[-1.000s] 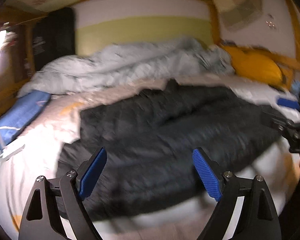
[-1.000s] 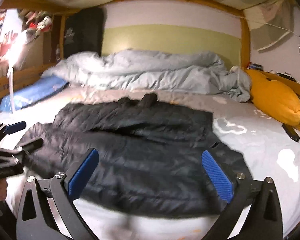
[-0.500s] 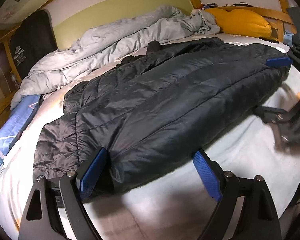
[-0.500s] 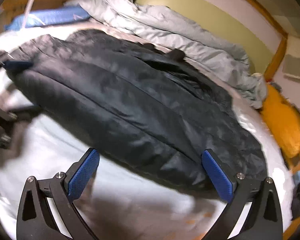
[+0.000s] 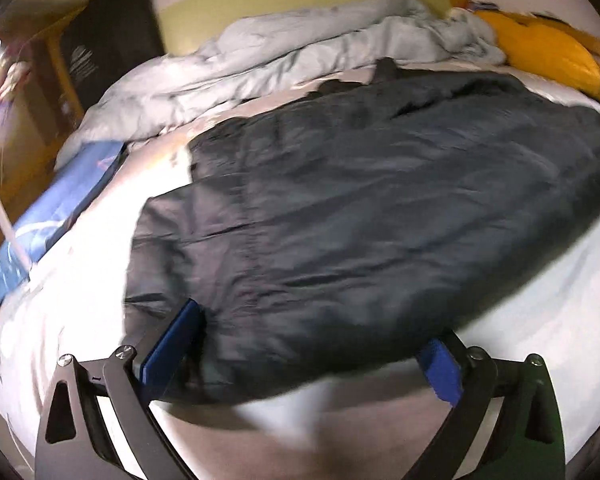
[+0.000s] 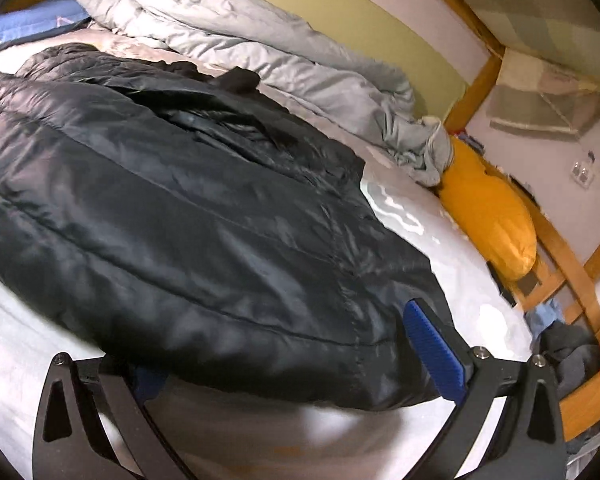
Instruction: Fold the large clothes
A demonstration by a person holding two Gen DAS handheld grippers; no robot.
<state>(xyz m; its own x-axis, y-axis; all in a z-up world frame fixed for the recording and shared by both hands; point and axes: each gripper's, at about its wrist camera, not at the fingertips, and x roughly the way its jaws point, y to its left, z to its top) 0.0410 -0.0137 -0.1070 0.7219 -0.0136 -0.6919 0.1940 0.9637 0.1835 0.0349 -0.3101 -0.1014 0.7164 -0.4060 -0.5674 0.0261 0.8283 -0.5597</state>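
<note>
The bed [image 5: 548, 320] has a pale sheet over its mattress and a wooden frame [image 6: 572, 264] running along its side at 3 o'clock in the right wrist view. A dark quilted puffer jacket [image 5: 360, 208] lies spread across the middle of the sheet, its near hem toward 6 o'clock. Beyond it, at 12 o'clock in the left wrist view, a crumpled light grey duvet [image 5: 300, 56] is heaped along the green and white wall. A mustard yellow pillow [image 6: 488, 216] rests at the bed's edge at 2 o'clock against the frame, just beside the duvet's end. A blue mat [image 5: 56, 216] lies at 9 o'clock along the opposite side.
</note>
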